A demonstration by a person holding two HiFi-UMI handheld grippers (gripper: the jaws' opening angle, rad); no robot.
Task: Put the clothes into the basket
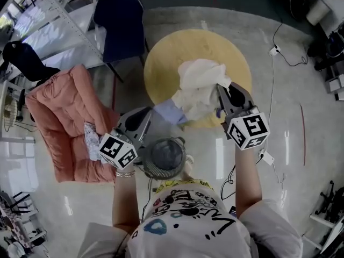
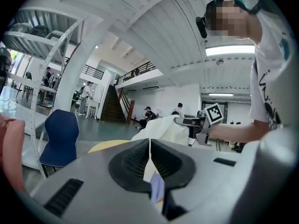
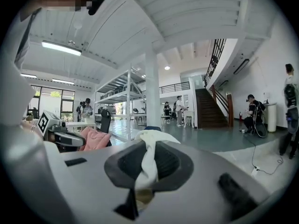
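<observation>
Widest in the head view, a round yellow counter (image 1: 161, 52) at twelve o'clock. At nine o'clock, a pink quilted pad (image 1: 64, 117), with a small patterned cloth (image 1: 91, 141) on its near edge.

Over the counter's six o'clock rim, a cream garment (image 1: 199, 87), bunched and crumpled, soft and limp by the look of it, with a pale lavender-blue part (image 1: 169, 110) at its eight o'clock end. Held up off the counter, strung between both tools, long axis running from about eight o'clock to two o'clock.

Down at six o'clock from the garment, close in front of the person, a round wire-mesh basket (image 1: 152, 168), contents hard to make out, sitting between the two tools and lower than both.

Judged from this: a draw back toward six o'clock and then a lowering needed, with the left tool (image 1: 152, 113) the nearer to the basket rim. Jaws of the left tool clamped on the lavender-blue part, nearly together, only thin fabric between them. Jaws of the right tool (image 1: 221, 93) pinched tight on a twisted cream fold. Loose middle likely to trail over the basket rim unless gathered first.
</observation>
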